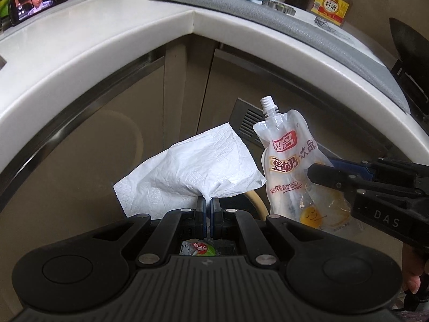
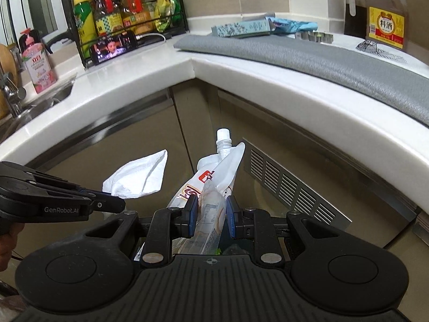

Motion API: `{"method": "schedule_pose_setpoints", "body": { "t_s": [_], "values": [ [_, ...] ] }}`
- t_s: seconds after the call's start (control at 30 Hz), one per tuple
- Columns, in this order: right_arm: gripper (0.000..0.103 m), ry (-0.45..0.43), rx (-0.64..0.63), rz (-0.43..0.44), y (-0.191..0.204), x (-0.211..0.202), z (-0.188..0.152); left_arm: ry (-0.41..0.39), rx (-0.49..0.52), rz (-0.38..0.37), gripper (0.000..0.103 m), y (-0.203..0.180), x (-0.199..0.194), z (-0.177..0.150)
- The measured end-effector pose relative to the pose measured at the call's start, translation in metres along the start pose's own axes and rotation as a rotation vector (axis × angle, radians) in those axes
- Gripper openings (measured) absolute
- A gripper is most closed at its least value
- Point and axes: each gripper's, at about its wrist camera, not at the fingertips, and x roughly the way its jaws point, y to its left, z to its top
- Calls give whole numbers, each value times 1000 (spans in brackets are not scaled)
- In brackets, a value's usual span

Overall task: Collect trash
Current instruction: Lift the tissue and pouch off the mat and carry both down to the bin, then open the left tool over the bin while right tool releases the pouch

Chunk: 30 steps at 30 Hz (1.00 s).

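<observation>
Both pieces picked up: left gripper (image 1: 208, 204) clamped on tissue (image 1: 193, 169), right gripper (image 2: 211, 209) on drink pouch (image 2: 214, 185) at three o'clock; binning left.

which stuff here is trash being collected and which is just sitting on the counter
Job in hand:
- white tissue, pinched in the left gripper
- drink pouch, clamped in the right gripper

Lying about:
- phone
- cooking wine bottle
- grey mat
- soap bottle
</observation>
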Motion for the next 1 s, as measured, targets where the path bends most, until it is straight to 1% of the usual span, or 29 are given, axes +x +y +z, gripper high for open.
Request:
{"method": "schedule_pose_setpoints", "body": {
  "t_s": [0.23,0.43,0.73,0.93,1.0],
  "values": [
    [25,45,-14,-44,-3,20,-9,40,-24,2,2,6,17,-2],
    [25,106,-11,-47,-7,37,-17,102,-25,2,2,5,42,-4],
    [25,189,3,-51,-13,76,-24,198,-32,1,2,6,88,0],
    [25,248,23,-47,-13,103,-26,238,-33,13,2,7,111,3],
    [25,265,26,-48,-13,111,-27,249,-27,20,2,11,119,-1]
  ]
}}
